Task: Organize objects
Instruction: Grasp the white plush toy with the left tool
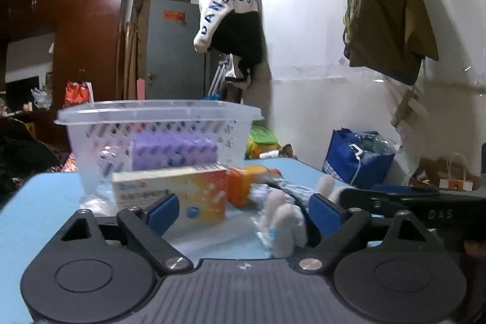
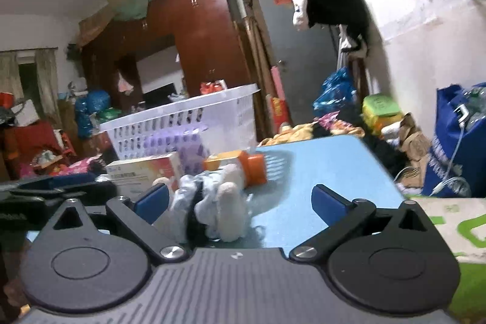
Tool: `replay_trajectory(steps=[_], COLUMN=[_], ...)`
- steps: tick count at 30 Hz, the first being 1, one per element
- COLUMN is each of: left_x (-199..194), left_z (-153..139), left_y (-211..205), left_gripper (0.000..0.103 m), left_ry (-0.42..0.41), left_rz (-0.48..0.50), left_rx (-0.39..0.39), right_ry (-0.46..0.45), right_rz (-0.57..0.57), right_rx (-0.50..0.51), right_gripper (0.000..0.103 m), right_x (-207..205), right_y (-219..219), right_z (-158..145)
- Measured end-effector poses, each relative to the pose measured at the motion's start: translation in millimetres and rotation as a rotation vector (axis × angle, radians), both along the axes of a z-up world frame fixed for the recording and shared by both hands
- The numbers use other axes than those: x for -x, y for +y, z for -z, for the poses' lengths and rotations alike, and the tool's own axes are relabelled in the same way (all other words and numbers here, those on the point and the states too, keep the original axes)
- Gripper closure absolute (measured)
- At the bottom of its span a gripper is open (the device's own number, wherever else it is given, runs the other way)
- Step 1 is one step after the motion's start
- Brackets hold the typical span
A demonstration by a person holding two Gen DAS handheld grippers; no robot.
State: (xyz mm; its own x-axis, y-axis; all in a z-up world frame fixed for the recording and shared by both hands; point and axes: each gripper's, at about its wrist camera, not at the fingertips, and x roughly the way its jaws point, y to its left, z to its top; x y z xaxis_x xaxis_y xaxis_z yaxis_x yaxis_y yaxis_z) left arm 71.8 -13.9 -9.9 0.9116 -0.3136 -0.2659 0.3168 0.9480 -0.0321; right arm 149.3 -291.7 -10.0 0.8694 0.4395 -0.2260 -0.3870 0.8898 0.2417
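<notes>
Your left gripper's (image 1: 244, 210) own body blocks the near part of the blue table (image 1: 39, 202), and the soft doll's (image 1: 285, 220) lower end disappears behind it. The carton's (image 1: 173, 193) print is smeared — you can't read it in either view. The purple sponge (image 1: 173, 152) shows only through the basket's (image 1: 158, 117) lattice wall, so its full shape stays hidden. The orange bottle (image 1: 243, 184) is partly covered by the doll; its label is too blurred to tell.

From your right wrist, the doll (image 2: 212, 202) hides the bottle's (image 2: 243, 164) near side, and the right gripper's (image 2: 240, 201) left finger (image 2: 152, 199) possibly touches the doll — contact is unclear.
</notes>
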Motion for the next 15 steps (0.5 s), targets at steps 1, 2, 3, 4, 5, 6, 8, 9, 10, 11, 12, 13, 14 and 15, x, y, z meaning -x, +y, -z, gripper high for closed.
replay_trajectory(steps=[1, 2, 3, 4, 5, 6, 8, 9, 10, 11, 12, 13, 14, 15], left_x=[0, -1, -3, -5, -7, -10, -14, -16, -16, -18, -19, -19, -19, -19], left_z=[2, 5, 7, 10, 12, 15, 20, 22, 24, 25, 26, 26, 26, 26], left_y=[-5, -9, -14, -18, -20, -22, -26, -27, -27, -27, -26, -25, -23, -22], left_gripper=[0.009, 0.010, 0.014, 0.017, 0.018, 0.023, 0.031, 0.037, 0.043, 0.045, 0.046, 0.047, 0.048, 0.050], left_ry=[0.003, 0.005, 0.008, 0.016, 0.025, 0.038, 0.059, 0.068, 0.072, 0.076, 0.079, 0.080, 0.078, 0.075], left_rz=[0.006, 0.004, -0.002, -0.010, -0.011, -0.009, -0.005, -0.008, -0.009, -0.006, -0.003, -0.001, 0.000, 0.000], left_rx=[-0.010, -0.023, -0.033, -0.039, -0.041, -0.041, -0.043, -0.043, -0.044, -0.041, -0.034, -0.025, -0.019, -0.015], right_ry=[-0.008, -0.017, -0.026, -0.029, -0.024, -0.014, -0.004, -0.001, 0.002, 0.004, 0.006, 0.007, 0.007, 0.010], right_rz=[0.003, 0.017, 0.031, 0.039, 0.043, 0.040, 0.027, 0.023, 0.019, 0.013, 0.007, 0.003, 0.002, 0.002], right_rx=[0.002, 0.002, 0.010, 0.021, 0.026, 0.023, 0.021, 0.026, 0.032, 0.035, 0.037, 0.041, 0.045, 0.048], right_gripper=[0.007, 0.008, 0.009, 0.014, 0.018, 0.027, 0.034, 0.036, 0.038, 0.039, 0.040, 0.041, 0.042, 0.046], right_x=[0, 1, 2, 3, 1, -1, -1, -2, -2, -3, -3, -3, -4, -4], right_y=[1, 1, 2, 2, 2, 2, 3, 3, 5, 6, 8, 9, 9, 9], right_z=[0, 2, 3, 5, 5, 6, 8, 9, 9, 10, 11, 12, 13, 14])
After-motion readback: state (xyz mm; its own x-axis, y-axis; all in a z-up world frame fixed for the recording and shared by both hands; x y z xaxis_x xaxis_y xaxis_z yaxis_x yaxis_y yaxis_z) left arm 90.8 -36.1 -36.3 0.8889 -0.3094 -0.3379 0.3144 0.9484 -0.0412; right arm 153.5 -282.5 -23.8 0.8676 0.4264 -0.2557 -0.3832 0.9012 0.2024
